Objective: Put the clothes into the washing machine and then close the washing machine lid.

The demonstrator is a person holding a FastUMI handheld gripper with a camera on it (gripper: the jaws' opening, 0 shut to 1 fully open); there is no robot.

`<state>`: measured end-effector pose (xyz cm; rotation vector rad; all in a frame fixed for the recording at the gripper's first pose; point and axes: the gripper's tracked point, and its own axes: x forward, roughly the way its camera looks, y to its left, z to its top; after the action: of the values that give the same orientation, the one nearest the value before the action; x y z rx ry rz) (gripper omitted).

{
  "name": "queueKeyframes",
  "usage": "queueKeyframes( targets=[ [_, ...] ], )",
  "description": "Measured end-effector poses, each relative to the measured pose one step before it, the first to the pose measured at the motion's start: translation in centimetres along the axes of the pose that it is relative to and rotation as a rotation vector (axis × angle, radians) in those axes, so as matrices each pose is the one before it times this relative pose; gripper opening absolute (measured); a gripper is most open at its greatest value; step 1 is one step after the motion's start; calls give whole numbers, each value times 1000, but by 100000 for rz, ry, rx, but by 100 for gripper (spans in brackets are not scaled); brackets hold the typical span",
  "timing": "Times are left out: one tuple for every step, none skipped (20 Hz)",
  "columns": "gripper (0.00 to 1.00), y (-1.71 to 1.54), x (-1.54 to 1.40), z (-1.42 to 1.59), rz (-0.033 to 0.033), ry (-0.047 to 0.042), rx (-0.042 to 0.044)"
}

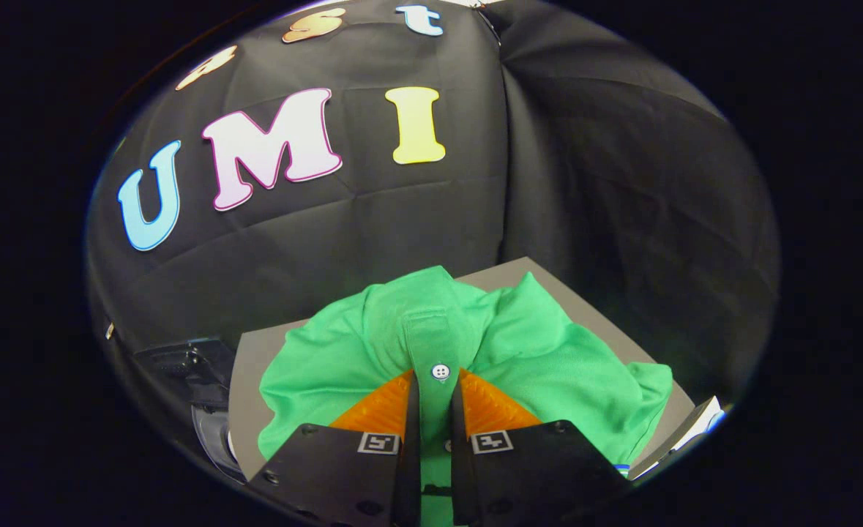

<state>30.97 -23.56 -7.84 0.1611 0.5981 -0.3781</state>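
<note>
Crumpled green polo shirt point(372, 344) sits bunched on a flat grey tabletop point(252, 366), and the gripper point(436, 384) has both fingers pinched on its button placket, right by a white button point(441, 372). Black cloth wall point(585, 183) beyond.

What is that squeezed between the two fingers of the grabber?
In the gripper view, the gripper pinches the buttoned placket strip of the green shirt, with a white button at the fingertips. The shirt lies on a grey surface.
</note>
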Motion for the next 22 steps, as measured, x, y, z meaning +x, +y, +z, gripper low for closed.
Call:
queueKeyframes(
  targets=[
    [21, 58, -72, 1042, -1886, -4073, -203],
    [6, 358, -1267, 1355, 137, -3867, -1298],
    [6, -74, -531, 764, -2476, -843, -2982],
    [6, -106, -757, 368, -1698, -56, -2400],
    [6, 245, -815, 733, -18, -546, -55],
    [6, 559, -945, 1102, 940, -1474, 1722],
    [6, 469, -1015, 969, 839, -1617, 1691],
    [6, 128, -667, 615, 8, -1245, 506],
    [6, 172, -650, 534, -1, -1178, 7],
    [6, 216, -653, 699, 183, -1249, 113],
    [6, 287, -646, 679, 634, -1167, 313],
    [6, 232, -501, 637, 237, -764, 374],
    [6, 270, -479, 911, 285, -1275, 70],
    [6, 304, -640, 1003, 248, -1651, -615],
    [6, 481, -518, 1084, 380, -1480, -1563],
    [6, 540, -641, 989, 574, -1292, -1513],
    [6, 727, -564, 950, 1146, -1070, -914],
    [6, 860, -665, 1015, 1513, -1065, 289],
    [6, 897, -568, 821, 1225, -797, 702],
    [6, 763, -517, 521, 1073, -688, 233],
    [6, 871, -417, 480, 987, -704, -264],
    [6, 966, -585, 573, 1093, -706, -467]
  ],
)
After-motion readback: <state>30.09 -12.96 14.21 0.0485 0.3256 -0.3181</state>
